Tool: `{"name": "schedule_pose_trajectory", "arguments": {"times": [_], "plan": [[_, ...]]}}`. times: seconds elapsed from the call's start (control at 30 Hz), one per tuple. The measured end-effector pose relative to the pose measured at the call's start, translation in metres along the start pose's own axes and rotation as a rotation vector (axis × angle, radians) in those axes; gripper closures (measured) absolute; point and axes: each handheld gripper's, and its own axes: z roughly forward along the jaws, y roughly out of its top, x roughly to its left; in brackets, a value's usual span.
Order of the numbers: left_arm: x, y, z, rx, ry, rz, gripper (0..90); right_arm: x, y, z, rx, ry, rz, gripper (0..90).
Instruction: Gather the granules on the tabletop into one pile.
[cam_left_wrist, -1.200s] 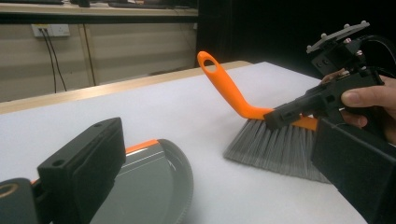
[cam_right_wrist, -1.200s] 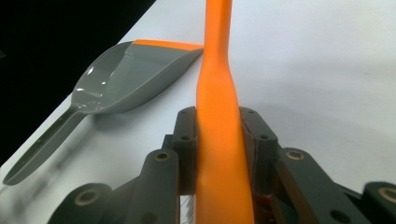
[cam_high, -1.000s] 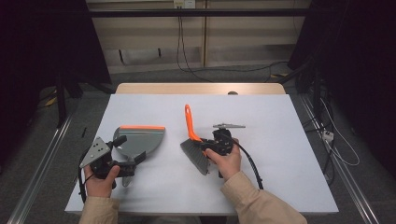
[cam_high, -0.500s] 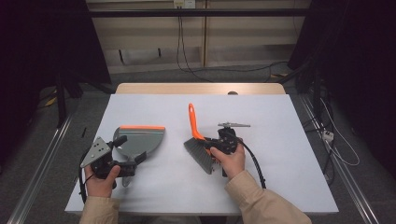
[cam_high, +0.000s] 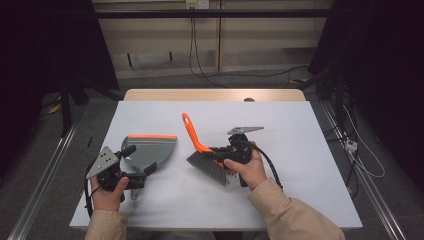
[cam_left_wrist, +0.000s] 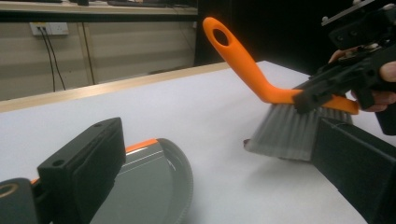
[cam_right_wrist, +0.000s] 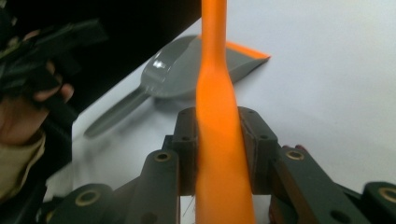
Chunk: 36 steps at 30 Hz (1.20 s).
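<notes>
Nearest the camera in the high view, at the lower left of the frame, the left gripper (cam_high: 134, 176) rests low on the white worktop (cam_high: 310, 165) by the dustpan's handle; it has not shifted since the earlier pictures; in the left gripper view its jaws stand apart, and I cannot tell whether they touch the handle. Just beyond it lies the grey dustpan (cam_high: 148, 151), flat on the worktop, its orange lip (cam_high: 152, 136) toward the upper part of the frame. At centre frame, the right gripper (cam_high: 216, 151) is clamped on the orange handle of the hand brush (cam_high: 200, 150); the right gripper view shows both pads pressed against that handle (cam_right_wrist: 219, 140). What has changed: the brush has drifted slightly right and lower in the frame since a second ago, its bristles (cam_high: 209, 167) now tilted down near the worktop, handle rising toward upper left. I judge this a setting-up for a sweep toward the dustpan, which sits well apart from the bristles.
</notes>
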Motion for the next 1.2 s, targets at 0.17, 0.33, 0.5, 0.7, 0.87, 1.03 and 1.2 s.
{"name": "schedule_pose_trajectory", "arguments": {"times": [0.17, 0.33, 0.5, 0.7, 0.87, 1.03, 1.2], "plan": [[0.0, 0.0, 0.0, 0.0, 0.001, 0.0, 3.2, -0.001, -0.006, -0.007, 0.054, 0.088, -0.078, 71.1], [0.0, -0.001, 0.001, 0.004, 0.001, -0.002, 3.2, -0.004, -0.015, -0.008, 0.109, 0.141, -0.168, 71.1], [0.0, -0.001, 0.001, 0.003, 0.0, -0.004, 3.2, -0.005, -0.021, -0.003, 0.173, 0.196, -0.236, 71.1], [-0.001, -0.001, 0.002, 0.005, -0.005, -0.003, 3.2, -0.02, -0.016, 0.0, 0.191, 0.209, -0.241, 71.1], [-0.001, -0.001, 0.002, 0.005, -0.005, -0.005, 3.2, -0.029, -0.008, 0.005, 0.191, 0.21, -0.267, 71.0], [-0.001, -0.001, 0.002, 0.008, -0.007, -0.004, 3.2, -0.035, 0.001, 0.01, 0.197, 0.203, -0.297, 71.1], [0.0, -0.001, 0.002, 0.006, -0.007, -0.005, 3.2, -0.04, 0.007, 0.015, 0.199, 0.209, -0.321, 71.0]]}}
